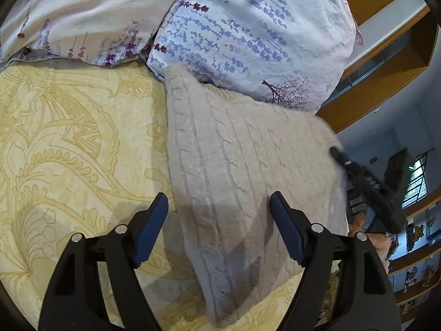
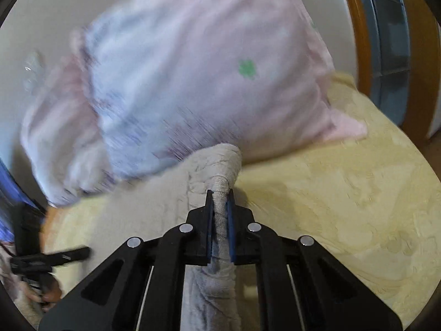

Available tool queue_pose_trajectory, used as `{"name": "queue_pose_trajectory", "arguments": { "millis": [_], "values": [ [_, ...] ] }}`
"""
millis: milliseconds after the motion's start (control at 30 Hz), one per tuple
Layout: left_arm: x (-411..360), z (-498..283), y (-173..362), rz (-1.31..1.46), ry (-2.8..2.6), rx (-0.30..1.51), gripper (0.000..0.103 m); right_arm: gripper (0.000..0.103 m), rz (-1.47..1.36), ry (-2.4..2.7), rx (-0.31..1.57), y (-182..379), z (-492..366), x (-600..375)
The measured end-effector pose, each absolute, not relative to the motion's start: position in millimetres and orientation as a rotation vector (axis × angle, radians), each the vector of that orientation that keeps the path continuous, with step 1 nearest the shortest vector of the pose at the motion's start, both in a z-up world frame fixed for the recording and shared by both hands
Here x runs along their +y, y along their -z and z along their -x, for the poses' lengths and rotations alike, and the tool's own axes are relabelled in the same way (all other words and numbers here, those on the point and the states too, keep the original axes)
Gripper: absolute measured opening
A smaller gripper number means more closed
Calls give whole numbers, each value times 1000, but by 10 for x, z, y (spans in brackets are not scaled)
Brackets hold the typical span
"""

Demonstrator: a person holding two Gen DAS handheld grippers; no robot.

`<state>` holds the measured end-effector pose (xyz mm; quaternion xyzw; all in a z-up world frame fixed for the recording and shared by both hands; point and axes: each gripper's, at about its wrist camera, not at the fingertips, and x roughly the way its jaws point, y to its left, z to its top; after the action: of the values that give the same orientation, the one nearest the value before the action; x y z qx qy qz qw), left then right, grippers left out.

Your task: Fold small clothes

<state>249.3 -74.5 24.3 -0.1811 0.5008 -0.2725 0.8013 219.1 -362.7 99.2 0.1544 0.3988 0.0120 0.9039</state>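
Beige cable-knit sweater (image 1: 234,171) lies on the yellow patterned bedspread (image 1: 69,151), its far edge touching the floral pillow (image 1: 248,33). Left gripper (image 1: 219,229) spread wide, empty, hovering over the sweater's near end, one finger above the bedspread, the other above the knit. Right gripper (image 2: 219,215) clamped on a bunched ribbed edge of the sweater (image 2: 220,171), lifted off the bed. Right view blurry.

Ahead of my left hand-held gripper I see two floral pillows (image 1: 248,33) on the yellow patterned bed (image 1: 69,143); wooden shelves (image 1: 386,63) sit far right.
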Motion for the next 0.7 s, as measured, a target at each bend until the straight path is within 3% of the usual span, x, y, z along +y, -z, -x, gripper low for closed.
{"name": "queue_pose_trajectory", "arguments": {
  "millis": [167,300,400,700],
  "values": [
    [-796,-2523,-225,356,579,1071,78,8,-382,54,958,-558,-2275,-3742],
    [-820,-2515,-272,331,569,1058,78,11,-389,57,950,-665,-2235,-3738],
    [-846,-2511,-288,330,572,1056,80,28,-477,35,923,-792,-2042,-3818],
    [-950,-2408,-283,256,539,1047,84,29,-303,-70,820,-1027,-1619,-3438]
  ]
}}
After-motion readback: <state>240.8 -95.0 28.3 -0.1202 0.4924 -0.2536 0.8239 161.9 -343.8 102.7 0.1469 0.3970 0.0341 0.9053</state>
